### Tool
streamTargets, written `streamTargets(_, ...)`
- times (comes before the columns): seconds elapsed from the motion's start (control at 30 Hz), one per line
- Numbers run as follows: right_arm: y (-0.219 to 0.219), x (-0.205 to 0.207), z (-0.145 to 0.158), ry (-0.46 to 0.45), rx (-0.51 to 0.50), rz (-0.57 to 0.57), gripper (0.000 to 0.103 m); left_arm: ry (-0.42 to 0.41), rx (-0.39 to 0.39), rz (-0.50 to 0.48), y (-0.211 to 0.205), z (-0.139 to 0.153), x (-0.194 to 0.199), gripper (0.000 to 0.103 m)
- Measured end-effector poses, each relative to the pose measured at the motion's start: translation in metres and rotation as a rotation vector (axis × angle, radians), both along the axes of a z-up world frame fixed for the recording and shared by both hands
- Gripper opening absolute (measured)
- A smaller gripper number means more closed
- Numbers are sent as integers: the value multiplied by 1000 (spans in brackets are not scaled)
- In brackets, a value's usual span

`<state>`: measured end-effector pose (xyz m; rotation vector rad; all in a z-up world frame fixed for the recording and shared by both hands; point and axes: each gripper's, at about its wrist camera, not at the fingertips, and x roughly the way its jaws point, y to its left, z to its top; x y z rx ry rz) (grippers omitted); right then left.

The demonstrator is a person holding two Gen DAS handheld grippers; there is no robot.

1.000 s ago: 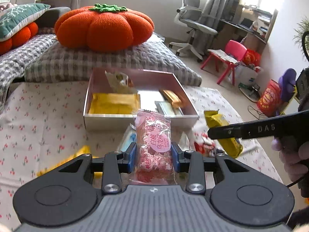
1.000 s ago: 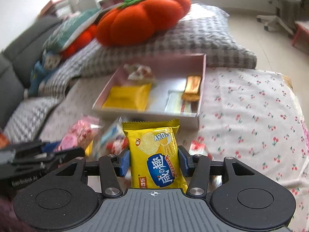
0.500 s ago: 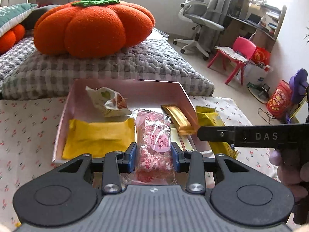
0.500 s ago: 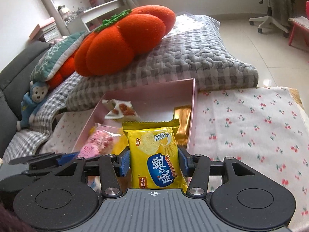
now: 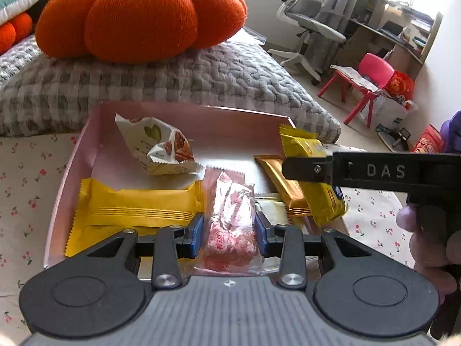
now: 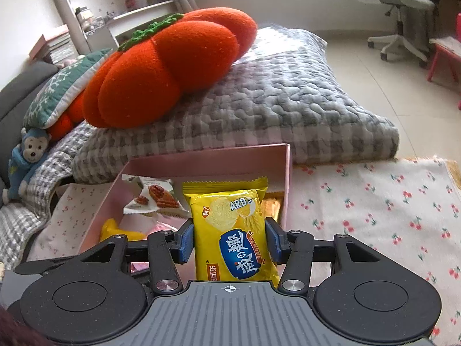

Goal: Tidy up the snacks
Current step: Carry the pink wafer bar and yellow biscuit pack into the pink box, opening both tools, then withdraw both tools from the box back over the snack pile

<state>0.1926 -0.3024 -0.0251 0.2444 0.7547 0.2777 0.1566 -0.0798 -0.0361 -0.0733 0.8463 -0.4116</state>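
A pink box (image 5: 184,115) sits on the cherry-print cloth; it also shows in the right wrist view (image 6: 207,160). In it lie a flat yellow packet (image 5: 135,207), a white nut packet (image 5: 157,147) and a gold bar (image 5: 283,184). My left gripper (image 5: 229,235) is shut on a pink candy packet (image 5: 230,222), held over the box's near side. My right gripper (image 6: 229,243) is shut on a yellow cracker packet (image 6: 233,230), held over the box's right side; it shows from the side in the left wrist view (image 5: 314,178).
A grey quilted cushion (image 5: 178,77) with an orange pumpkin pillow (image 5: 138,14) lies right behind the box. Cherry-print cloth (image 6: 374,201) spreads to the right. An office chair (image 5: 311,34) and a red stool (image 5: 366,83) stand on the floor beyond.
Both grippers have moved forward with their packets, from in front of the box to over it. The box now looks closer and larger in both views.
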Motion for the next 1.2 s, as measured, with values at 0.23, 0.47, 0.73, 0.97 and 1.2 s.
streamTargets(0.23, 8, 12, -9, -7, -33, -31, 49, 7, -24, -27, 3, -2, 4, 33)
streamTargets(0.47, 12, 15, -12, -8, -50, -61, 52, -1, -55, -51, 6, -4, 2, 40)
streamTargets(0.73, 10, 9, 0, -21, -38, -85, 70, -15, -66, -80, 4, 2, -4, 64)
streamTargets(0.97, 7, -5, 11, -27, -44, -84, 75, -41, -46, -93, 0, 16, -13, 76)
streamTargets(1.2, 0, -30, 24, -36, -51, -75, 82, -58, -41, -81, 6, 30, -25, 89)
